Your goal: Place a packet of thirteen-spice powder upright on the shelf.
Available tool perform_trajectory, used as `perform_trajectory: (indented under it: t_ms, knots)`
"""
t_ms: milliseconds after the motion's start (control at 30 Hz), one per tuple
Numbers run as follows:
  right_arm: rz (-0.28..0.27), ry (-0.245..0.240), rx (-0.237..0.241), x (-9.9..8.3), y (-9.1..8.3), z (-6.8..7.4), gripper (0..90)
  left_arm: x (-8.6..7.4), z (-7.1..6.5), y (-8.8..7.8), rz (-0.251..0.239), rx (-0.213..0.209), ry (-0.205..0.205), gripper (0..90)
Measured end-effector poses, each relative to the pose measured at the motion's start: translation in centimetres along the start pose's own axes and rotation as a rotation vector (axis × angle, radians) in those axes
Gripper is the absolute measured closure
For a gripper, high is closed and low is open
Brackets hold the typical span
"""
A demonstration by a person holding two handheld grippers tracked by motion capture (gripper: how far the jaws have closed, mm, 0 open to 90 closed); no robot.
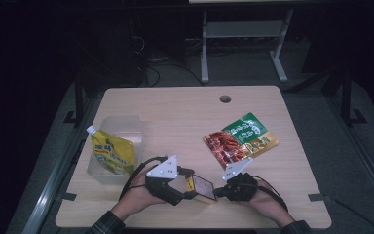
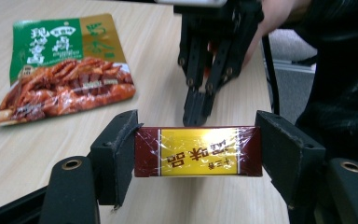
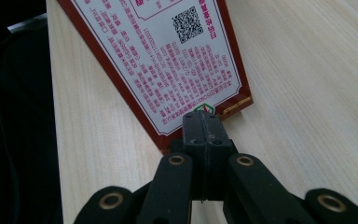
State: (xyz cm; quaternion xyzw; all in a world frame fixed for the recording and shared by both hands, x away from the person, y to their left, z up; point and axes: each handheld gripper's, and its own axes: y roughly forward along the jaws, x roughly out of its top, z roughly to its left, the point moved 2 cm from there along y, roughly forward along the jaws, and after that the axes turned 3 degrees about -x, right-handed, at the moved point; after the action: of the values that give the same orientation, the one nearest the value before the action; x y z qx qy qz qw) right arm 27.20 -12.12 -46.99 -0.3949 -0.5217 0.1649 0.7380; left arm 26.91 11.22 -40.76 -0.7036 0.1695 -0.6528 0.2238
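A small red and yellow box (image 1: pixel 203 188) wrapped in clear film is held just above the wooden table (image 1: pixel 185 112) near its front edge. My left gripper (image 1: pixel 191 187) is shut on it, and in the left gripper view its pads (image 2: pixel 121 149) press on the two ends of the box (image 2: pixel 198 151). My right gripper (image 1: pixel 219 191) is shut, coming in from the right. Its closed tips (image 3: pixel 207 123) rest against the lower edge of the box's printed white face (image 3: pixel 168 60). That right gripper (image 2: pixel 196 112) stands just behind the box in the left gripper view.
A green and red snack pouch (image 1: pixel 240 139) lies flat right of centre, also seen in the left gripper view (image 2: pixel 60 70). A clear plastic tub (image 1: pixel 129 124) at the left holds a yellow spout pouch (image 1: pixel 112 153). A cable hole (image 1: pixel 225 99) sits near the far edge.
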Motion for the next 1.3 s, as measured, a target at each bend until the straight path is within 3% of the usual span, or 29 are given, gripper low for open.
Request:
perform_trajectory:
  t_ms: [200,267,367,433,500,633,967,1300]
  knots:
    - [0.009,0.009,0.011,0.3,0.5,0.0,90.0,1.2,0.2,0.9,-0.027,-0.001,-0.001,31.9]
    - [0.017,-0.029,-0.001,0.3,0.7,-0.3,90.0,1.6,0.3,1.3,-0.029,0.002,0.002,31.9]
    - [0.018,-0.012,0.001,0.5,1.0,-0.2,90.0,2.1,0.5,1.8,-0.033,0.011,0.002,31.8]
    - [0.017,-0.012,-0.003,0.7,1.1,-0.3,90.0,2.4,0.6,2.1,-0.034,0.029,0.009,31.8]
    - [0.010,-0.013,-0.008,0.9,1.2,-0.6,90.0,2.6,0.6,2.3,-0.036,0.083,0.022,31.8]
    - [0.001,-0.002,-0.012,1.2,1.3,-0.9,90.0,2.5,1.0,2.3,-0.039,0.108,-0.001,31.5]
    - [-0.028,0.024,-0.026,1.0,0.3,-1.0,90.0,2.1,1.3,2.5,-0.038,0.125,-0.032,23.9]
    - [-0.035,0.035,-0.040,0.6,-0.4,-1.2,90.0,2.6,1.1,2.0,-0.055,0.106,-0.043,15.0]
